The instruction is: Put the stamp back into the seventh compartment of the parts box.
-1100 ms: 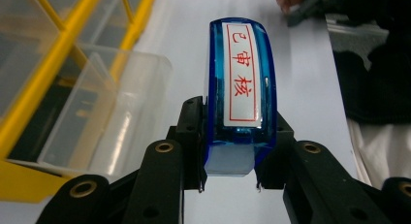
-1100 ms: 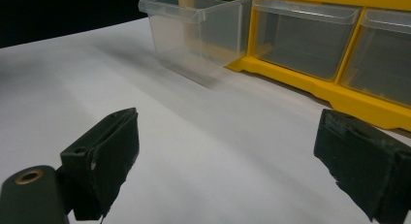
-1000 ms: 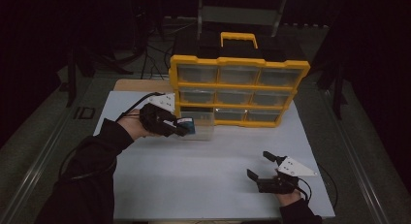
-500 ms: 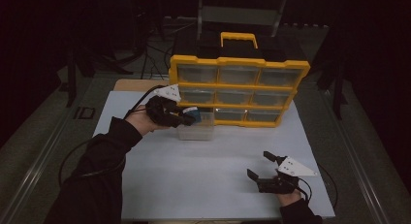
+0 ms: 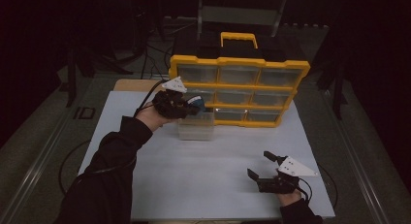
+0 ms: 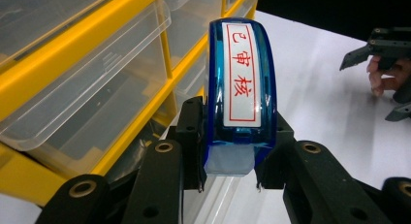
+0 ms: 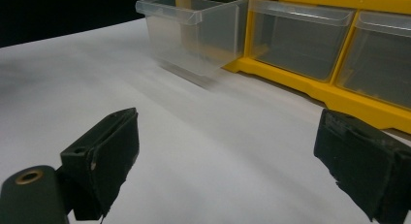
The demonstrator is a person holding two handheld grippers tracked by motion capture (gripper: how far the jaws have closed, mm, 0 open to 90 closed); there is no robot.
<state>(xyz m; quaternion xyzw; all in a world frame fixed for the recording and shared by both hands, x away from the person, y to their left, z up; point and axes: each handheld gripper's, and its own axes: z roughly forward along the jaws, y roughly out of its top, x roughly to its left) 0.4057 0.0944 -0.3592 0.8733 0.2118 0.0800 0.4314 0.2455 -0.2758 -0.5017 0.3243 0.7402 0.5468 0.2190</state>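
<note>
My left gripper (image 5: pixel 194 106) is shut on a blue stamp (image 6: pixel 241 95) with a white label printed in red characters. It hovers over a clear drawer (image 5: pixel 196 127) pulled far out of the bottom-left slot of the yellow organizer (image 5: pixel 240 90). In the left gripper view the stamp stands upright between the jaws, with the organizer's drawers (image 6: pixel 92 83) to its left. My right gripper (image 5: pixel 265 167) rests open near the table's front right, holding nothing. The right gripper view looks across the white table (image 7: pixel 145 132) at the pulled-out drawer (image 7: pixel 194 32).
The organizer has a yellow handle (image 5: pixel 238 39) and a black top, and stands at the back of the white table (image 5: pixel 213 170). Cables (image 5: pixel 72 156) trail off the left edge. A dark floor and stands surround the table.
My left gripper carried the blue stamp forward and right, from beside the pulled-out drawer to above it, close to the organizer's front. The right gripper stayed put.
</note>
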